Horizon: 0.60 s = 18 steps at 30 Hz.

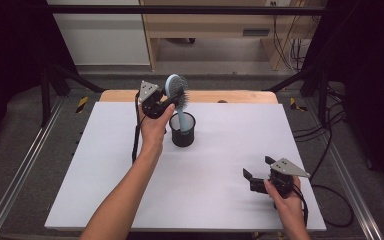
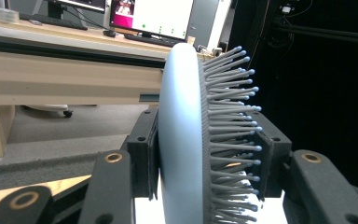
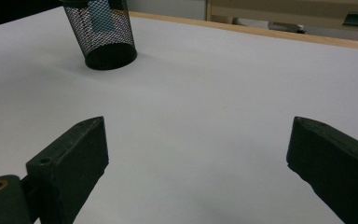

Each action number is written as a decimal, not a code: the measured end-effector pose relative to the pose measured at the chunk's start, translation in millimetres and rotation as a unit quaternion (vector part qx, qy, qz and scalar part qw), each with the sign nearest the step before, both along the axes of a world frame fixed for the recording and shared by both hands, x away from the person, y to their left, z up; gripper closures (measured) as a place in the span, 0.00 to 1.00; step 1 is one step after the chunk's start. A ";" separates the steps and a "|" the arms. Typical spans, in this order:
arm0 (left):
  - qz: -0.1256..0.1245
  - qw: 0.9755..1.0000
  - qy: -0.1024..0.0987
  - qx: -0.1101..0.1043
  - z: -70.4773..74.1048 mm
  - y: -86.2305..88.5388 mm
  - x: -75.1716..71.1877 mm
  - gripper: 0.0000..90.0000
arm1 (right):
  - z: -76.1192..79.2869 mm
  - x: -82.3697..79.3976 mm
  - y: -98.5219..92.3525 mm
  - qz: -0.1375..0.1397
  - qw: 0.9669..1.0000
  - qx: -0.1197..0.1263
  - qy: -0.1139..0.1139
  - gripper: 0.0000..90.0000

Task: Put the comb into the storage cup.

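Note:
A pale blue hairbrush (image 1: 175, 89) stands upright with its handle down inside a black mesh cup (image 1: 182, 130) near the back middle of the white table. My left gripper (image 1: 172, 98) is shut on the brush's head. In the left gripper view the brush head (image 2: 182, 140) is clamped edge-on between the two black jaws, its bristles (image 2: 230, 121) pointing right. At the front right of the table, low over it, my right gripper (image 1: 257, 172) is open and holds nothing. In the right gripper view the mesh cup (image 3: 103, 32) stands at the far left, the blue handle showing through the mesh.
The white tabletop (image 1: 220, 165) has a wooden edge strip (image 1: 230, 96) along its back. Black frame rails (image 1: 5, 200) run along both sides. Cables (image 1: 330, 165) lie on the floor to the right. A desk with monitors (image 2: 149, 16) stands beyond the table.

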<state>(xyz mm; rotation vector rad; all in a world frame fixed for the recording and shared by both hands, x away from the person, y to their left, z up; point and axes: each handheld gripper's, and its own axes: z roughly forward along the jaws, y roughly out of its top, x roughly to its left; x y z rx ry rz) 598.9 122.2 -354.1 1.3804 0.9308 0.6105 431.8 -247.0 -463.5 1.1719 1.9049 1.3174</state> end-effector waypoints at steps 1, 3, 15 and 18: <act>0.001 1.000 0.001 -0.001 -0.9 0.1 -0.2 0.58 | 0.0 0.0 0.1 0.000 1.000 0.001 0.000 0.06; 0.001 1.000 0.002 0.000 -2.5 0.5 -0.1 0.58 | -0.2 0.0 0.4 0.001 1.000 -0.001 0.000 0.06; 0.001 1.000 0.007 -0.006 -8.5 1.3 -0.7 0.58 | -0.4 -0.1 2.0 0.001 1.000 -0.001 0.000 0.06; 0.002 1.000 0.008 -0.007 -8.6 1.5 -0.6 0.57 | -0.6 -0.1 1.7 0.001 1.000 -0.001 0.001 0.06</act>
